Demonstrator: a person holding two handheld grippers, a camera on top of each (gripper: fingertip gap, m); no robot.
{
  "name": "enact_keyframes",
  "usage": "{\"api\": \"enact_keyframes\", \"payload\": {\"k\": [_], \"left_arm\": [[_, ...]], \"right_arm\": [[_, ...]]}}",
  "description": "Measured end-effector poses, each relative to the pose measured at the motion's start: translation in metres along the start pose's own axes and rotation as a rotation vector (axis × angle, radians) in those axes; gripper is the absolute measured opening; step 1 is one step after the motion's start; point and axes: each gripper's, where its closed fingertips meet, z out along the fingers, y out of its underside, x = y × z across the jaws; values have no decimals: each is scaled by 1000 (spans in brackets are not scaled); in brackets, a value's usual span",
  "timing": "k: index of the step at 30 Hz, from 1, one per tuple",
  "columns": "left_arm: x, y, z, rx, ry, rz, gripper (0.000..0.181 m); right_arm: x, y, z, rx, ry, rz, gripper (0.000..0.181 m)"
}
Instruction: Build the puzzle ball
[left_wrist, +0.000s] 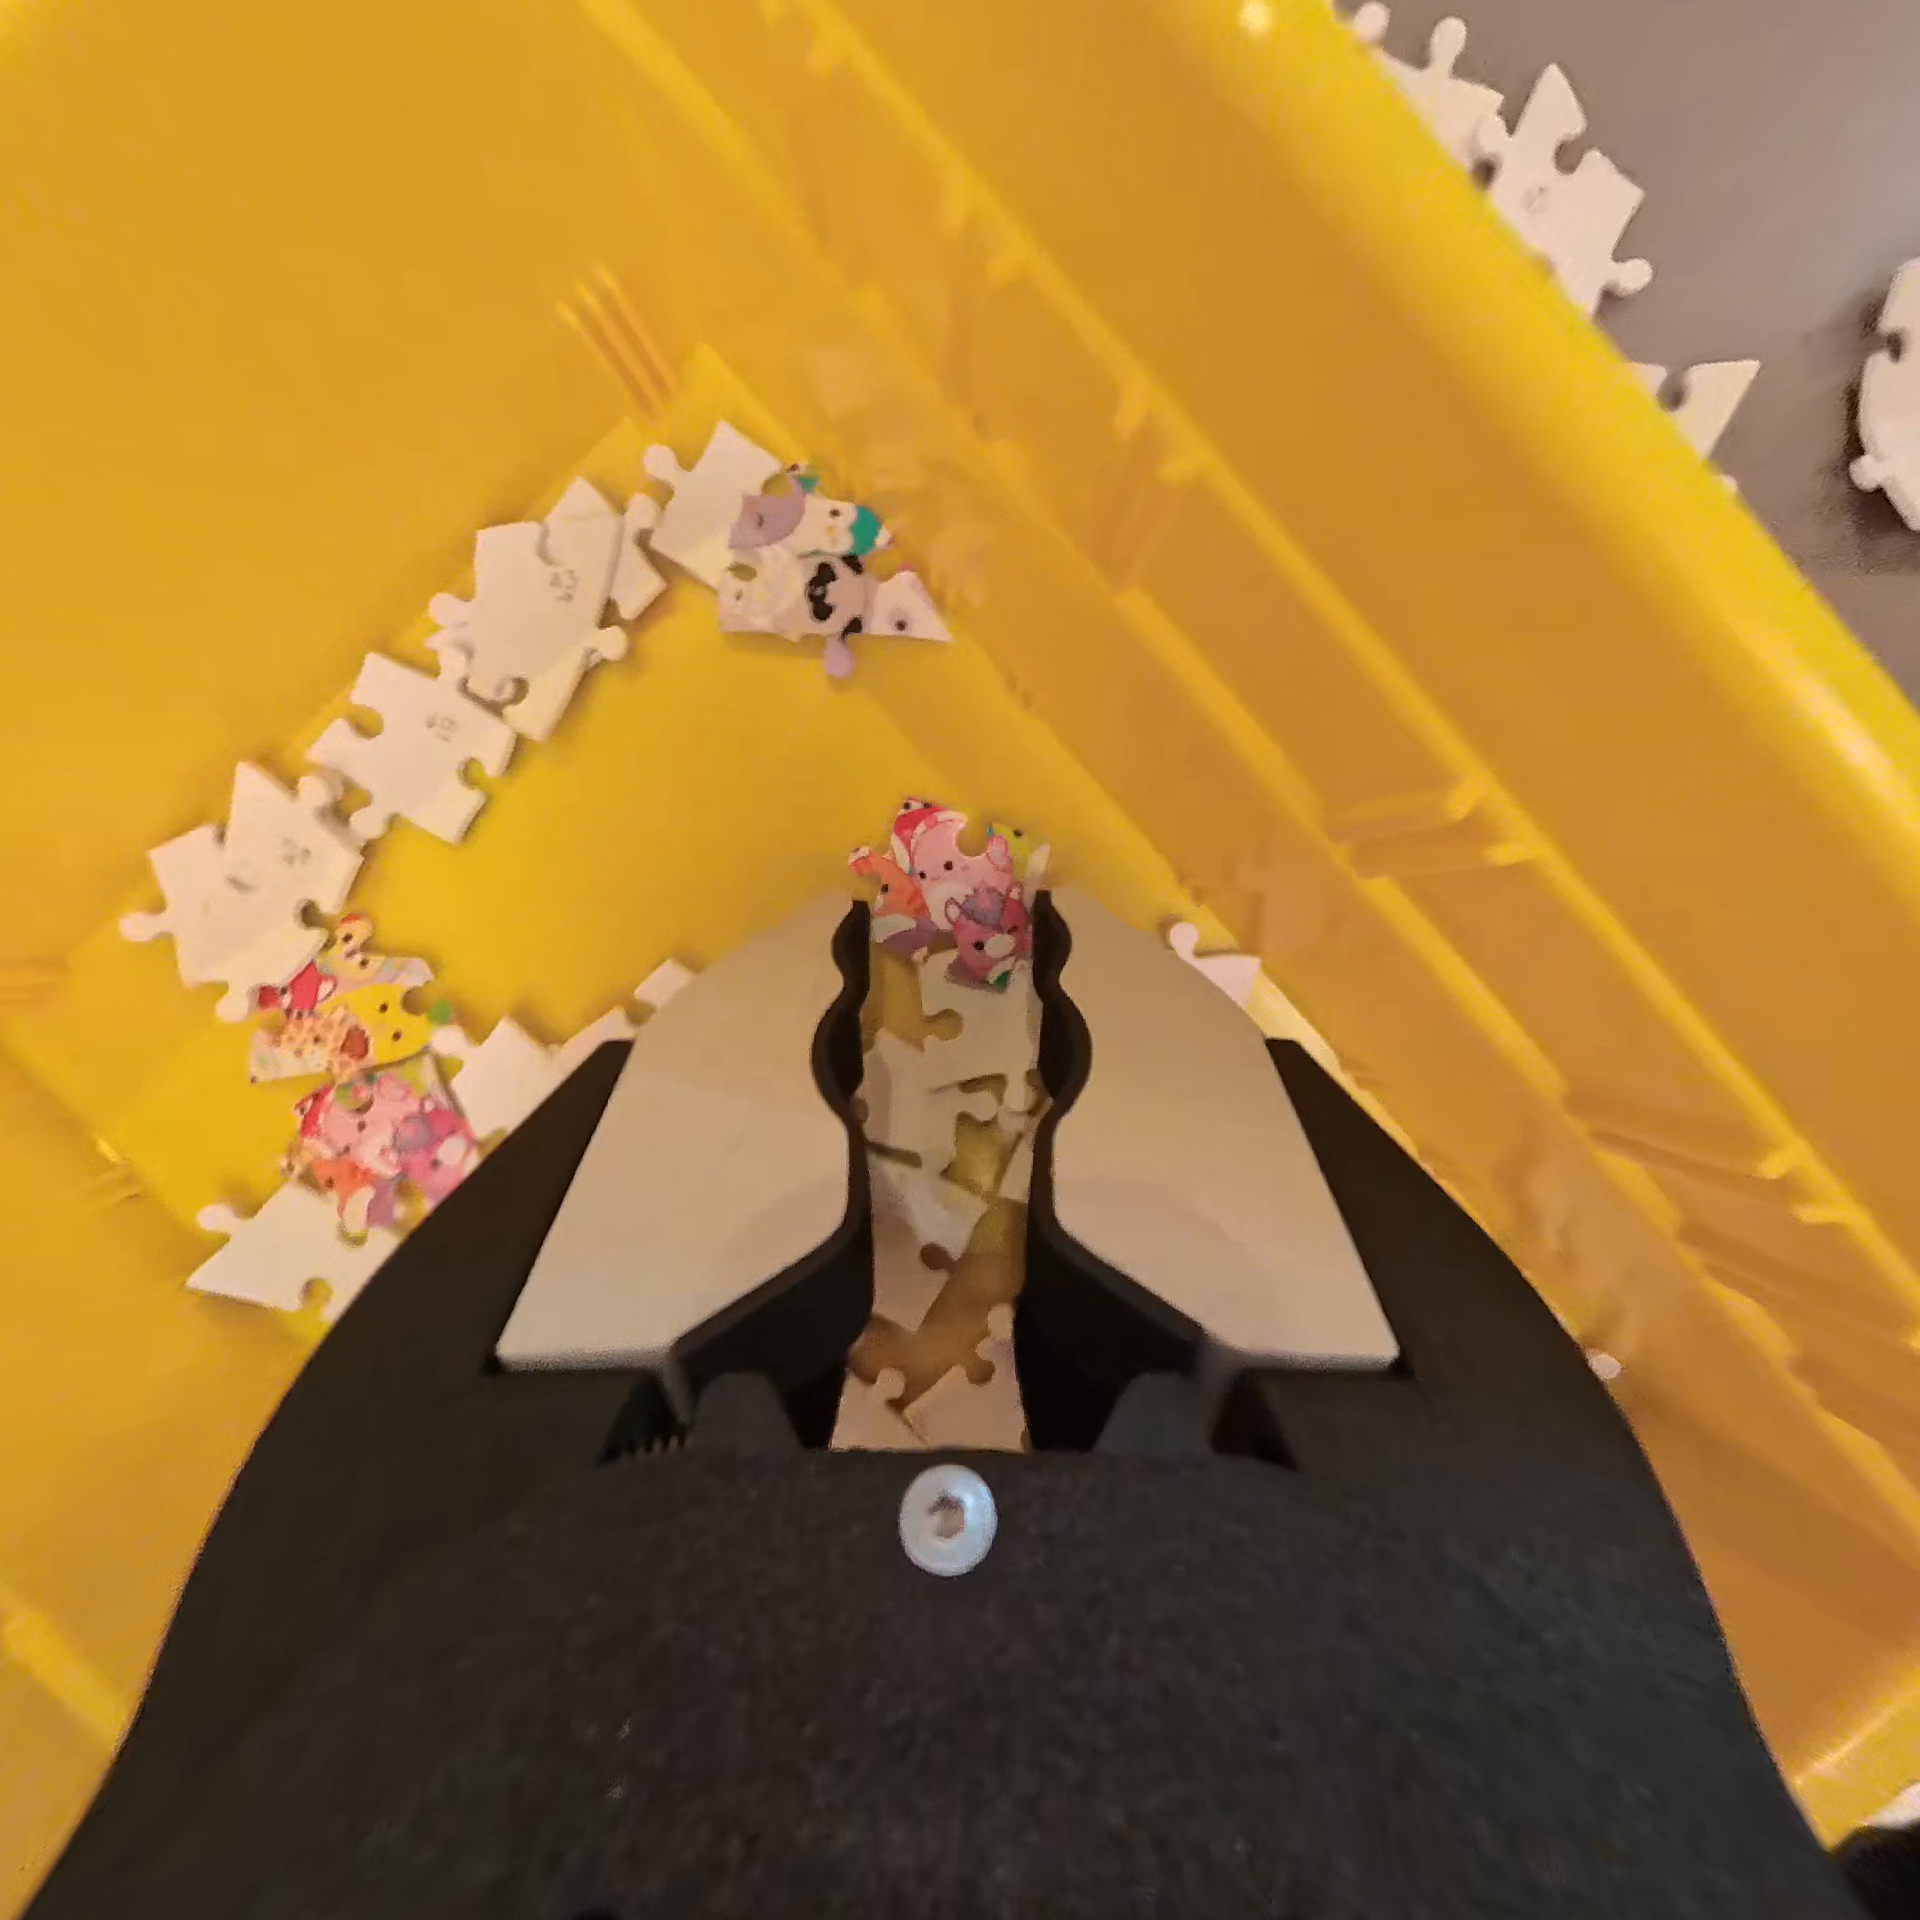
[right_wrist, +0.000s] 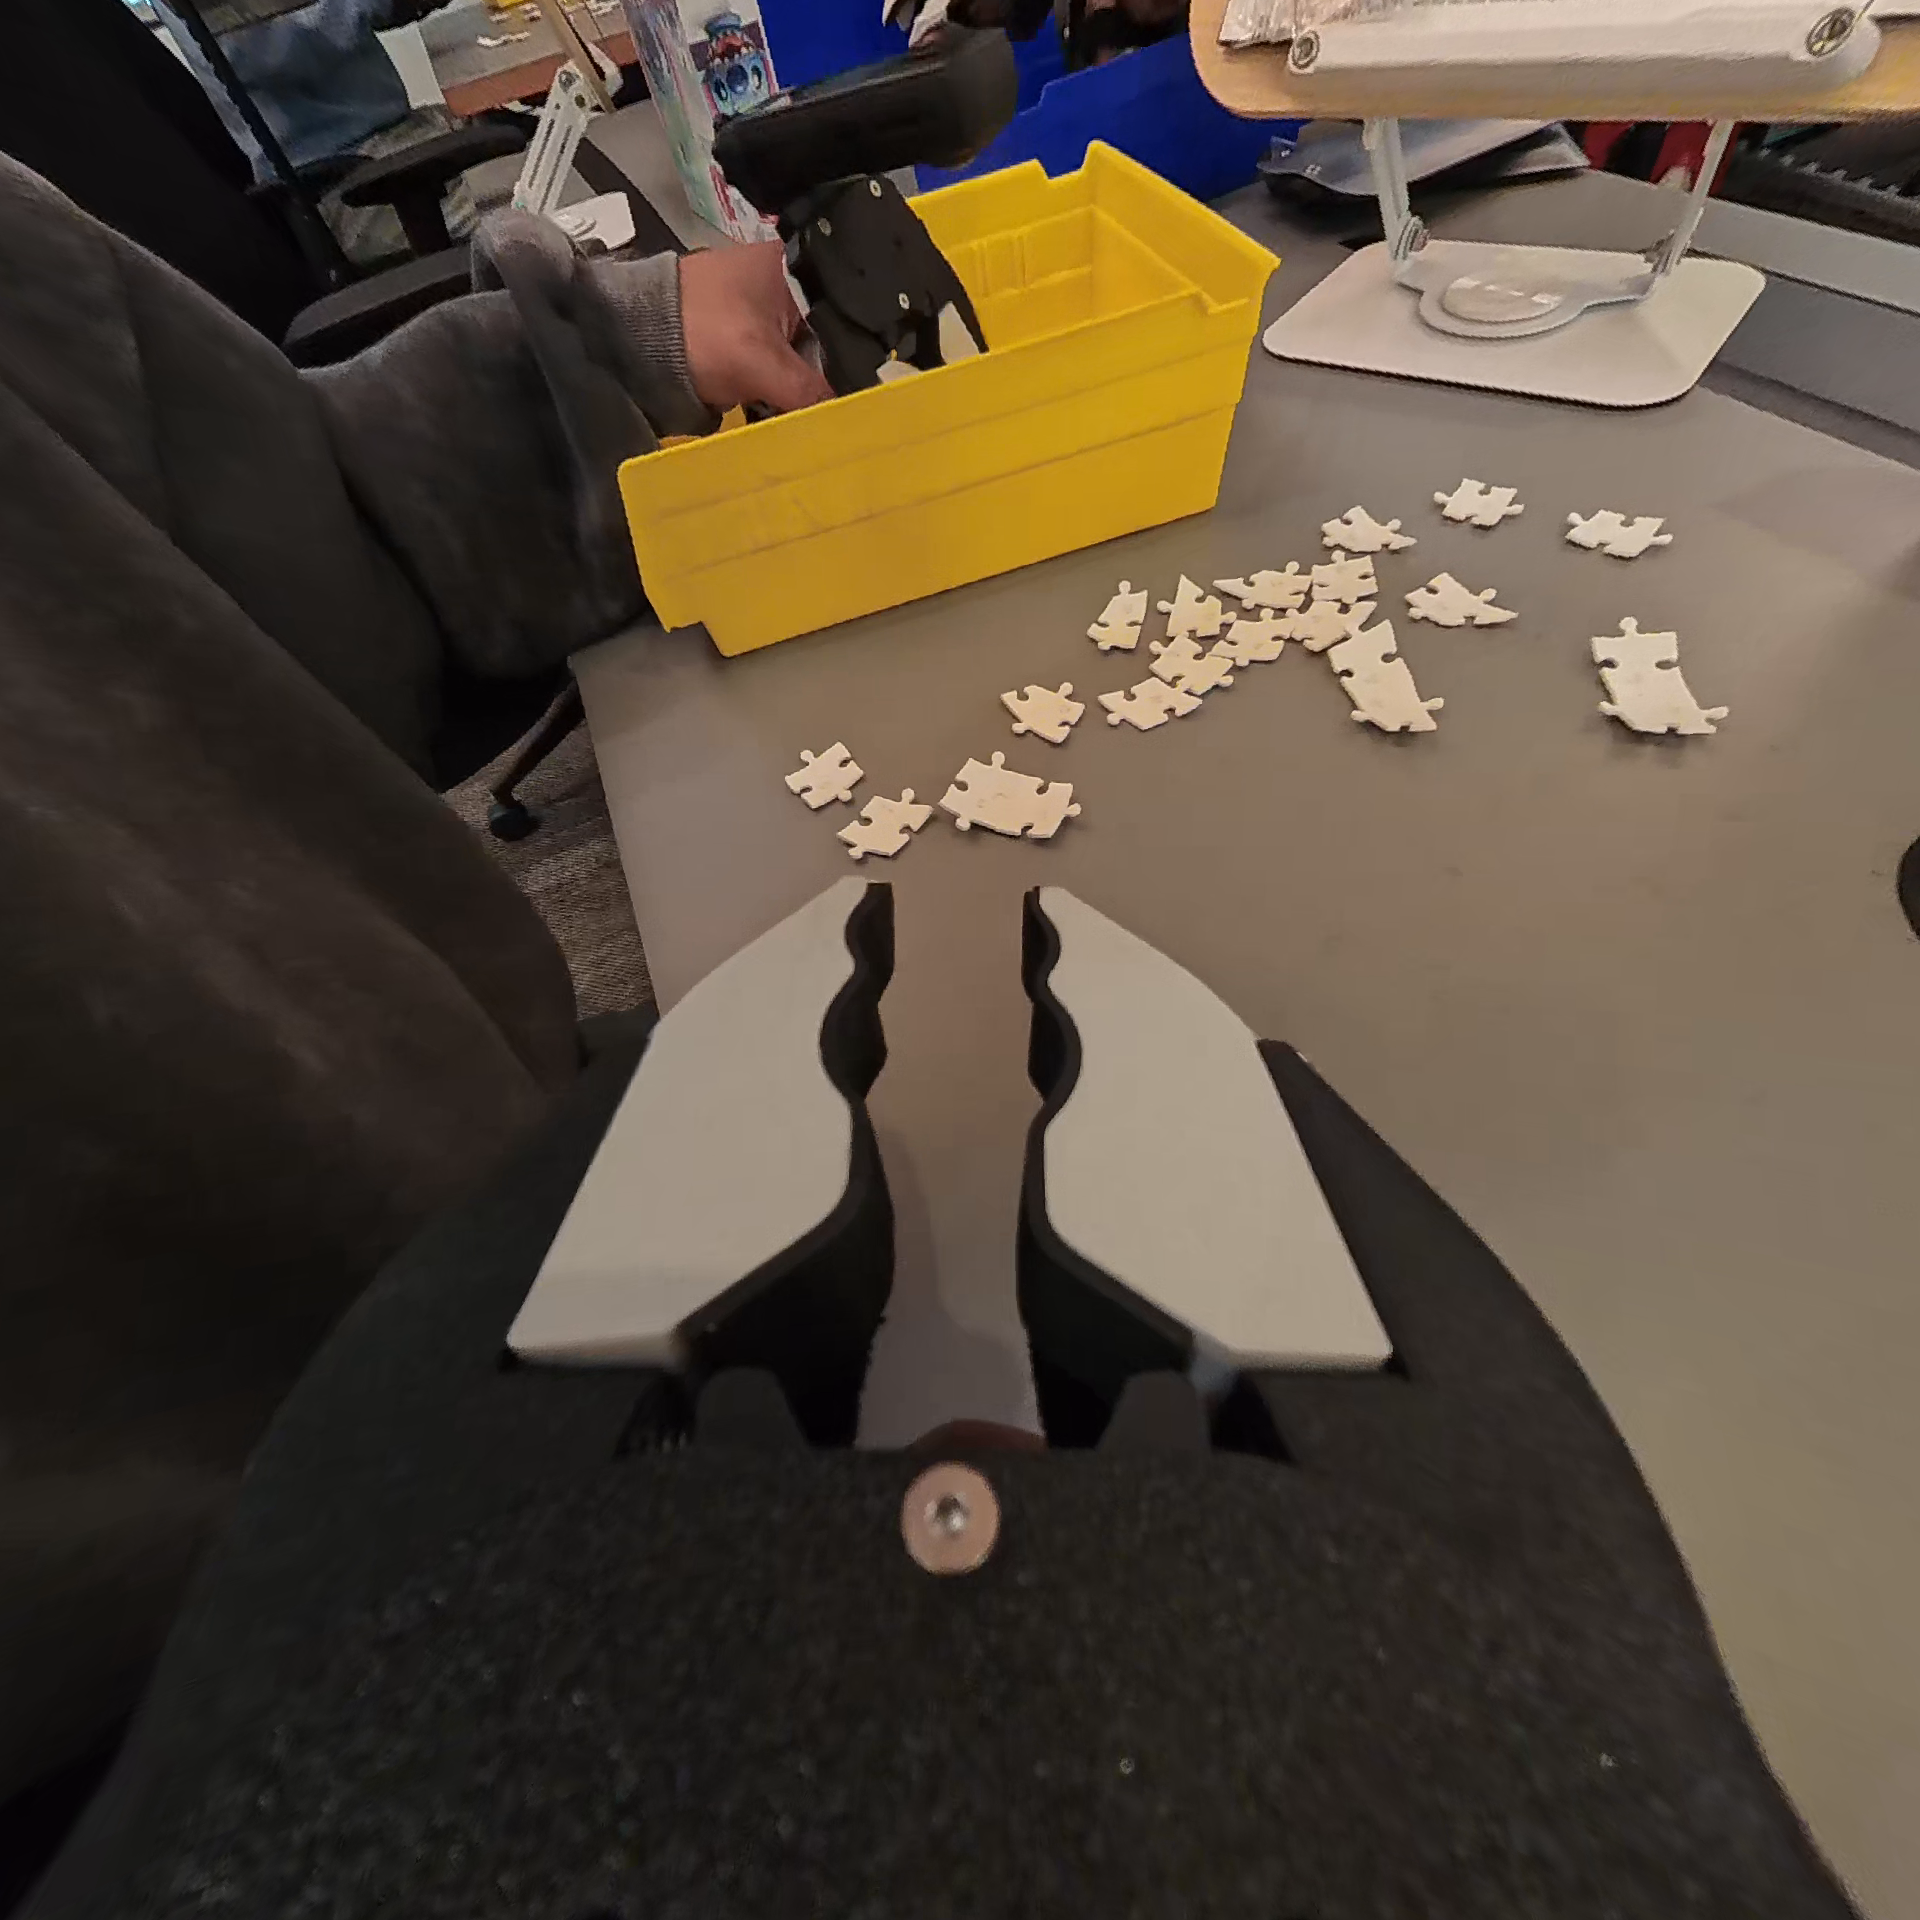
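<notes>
Puzzle piece (left_wrist: 951, 902) sits pinched in left claw (left_wrist: 951, 914); right claw (right_wrist: 958, 891) spread.

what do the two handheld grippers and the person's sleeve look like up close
Both match: the left tool and right tool each have a matte black, grainy-textured body, two pale grey flat finger plates lined with wavy black rubbery pads, and one silver screw centred behind the fingers. No cables show. In the right wrist view, the hand on the left tool emerges from a dark grey fleece sleeve.
</notes>
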Motion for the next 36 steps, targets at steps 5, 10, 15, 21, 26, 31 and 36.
{"api": "enact_keyframes", "payload": {"k": [5, 10, 15, 21, 26, 31, 36], "left_arm": [[0, -24, -48, 292, 100, -218, 29], [42, -81, -165, 876, 585, -413, 29], [93, -115, -204, 1003, 911, -438, 29], [151, -156, -201, 986, 1094, -437, 29], [203, -183, -192, 948, 1246, -400, 29], [269, -192, -173, 885, 1410, -370, 29], [316, -178, -166, 878, 1526, -357, 29]], "right_arm": [[2, -7, -8, 19, 4, -33, 22], [6, -15, -7, 13, -29, -123, 22], [2, -58, 11, 114, -104, -225, 22], [-15, -74, 18, 190, -261, -207, 22], [-21, -94, 3, 238, -287, -226, 22], [-47, -106, -5, 304, -422, -200, 22], [-83, -98, -8, 290, -564, -253, 22]]}}
